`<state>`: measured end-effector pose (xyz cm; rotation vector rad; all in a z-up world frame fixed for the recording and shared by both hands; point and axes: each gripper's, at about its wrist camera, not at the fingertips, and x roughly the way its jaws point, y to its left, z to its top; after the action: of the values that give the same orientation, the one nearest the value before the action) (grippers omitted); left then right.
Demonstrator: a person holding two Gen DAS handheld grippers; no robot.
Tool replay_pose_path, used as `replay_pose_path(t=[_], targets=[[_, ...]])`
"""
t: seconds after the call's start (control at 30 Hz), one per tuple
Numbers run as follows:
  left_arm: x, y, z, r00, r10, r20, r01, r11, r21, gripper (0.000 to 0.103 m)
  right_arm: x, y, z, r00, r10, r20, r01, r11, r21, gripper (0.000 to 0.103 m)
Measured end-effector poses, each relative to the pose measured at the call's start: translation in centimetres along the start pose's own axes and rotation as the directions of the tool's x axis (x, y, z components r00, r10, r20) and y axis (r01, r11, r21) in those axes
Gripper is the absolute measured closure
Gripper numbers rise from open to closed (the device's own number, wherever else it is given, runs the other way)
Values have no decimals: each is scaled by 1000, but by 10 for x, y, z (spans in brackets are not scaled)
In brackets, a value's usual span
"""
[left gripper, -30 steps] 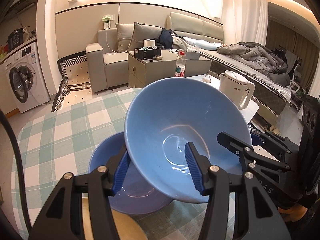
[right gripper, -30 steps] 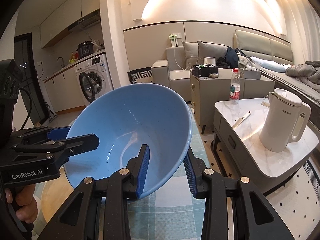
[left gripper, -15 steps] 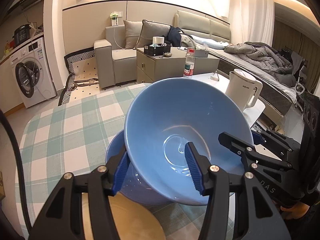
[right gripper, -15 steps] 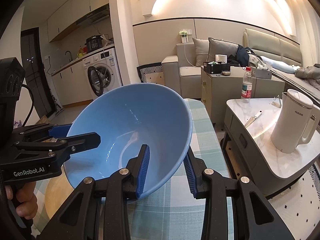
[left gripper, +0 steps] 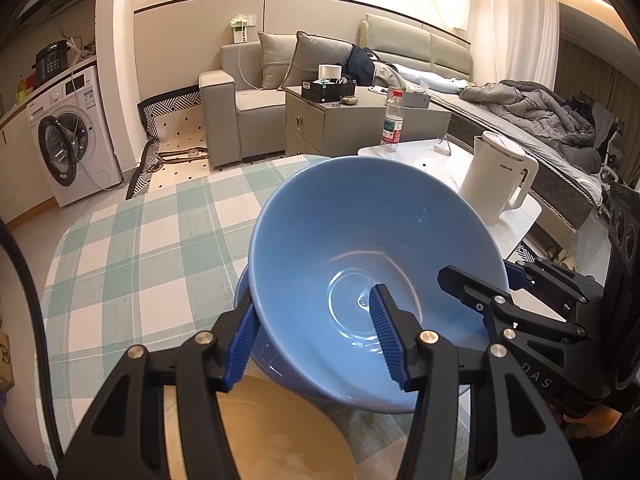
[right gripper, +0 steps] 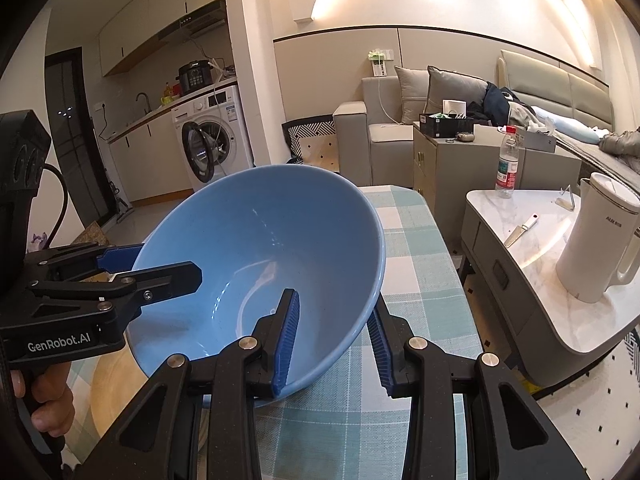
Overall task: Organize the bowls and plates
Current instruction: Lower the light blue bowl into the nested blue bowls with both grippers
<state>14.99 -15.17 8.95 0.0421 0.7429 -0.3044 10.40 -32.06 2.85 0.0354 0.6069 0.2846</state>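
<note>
Left wrist view: both the left tongs and right tongs pinch the blue bowl's rim above a second bowl on the counter, needing lowering to nest.

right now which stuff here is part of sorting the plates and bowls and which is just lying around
Part of the job:
- top bowl, gripped at its rim by left gripper and right gripper
- lower bowl under it
- tan plate beside that

Just lying about:
- kettle
- bottle
- knife
- black box
</note>
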Motion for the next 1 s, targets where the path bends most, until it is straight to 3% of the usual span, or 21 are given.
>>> replay_pose_path(t=[0.53,1.0], targets=[[17,18,-8,998,46,-34,-46,999,-15,49,32,7,-8,999,7,-52,-6,1000,14,66],[36,19,-9,995,77,-58,-77,997,7,49,44,13,-14,997,-35,-69,34,999,-15,65]])
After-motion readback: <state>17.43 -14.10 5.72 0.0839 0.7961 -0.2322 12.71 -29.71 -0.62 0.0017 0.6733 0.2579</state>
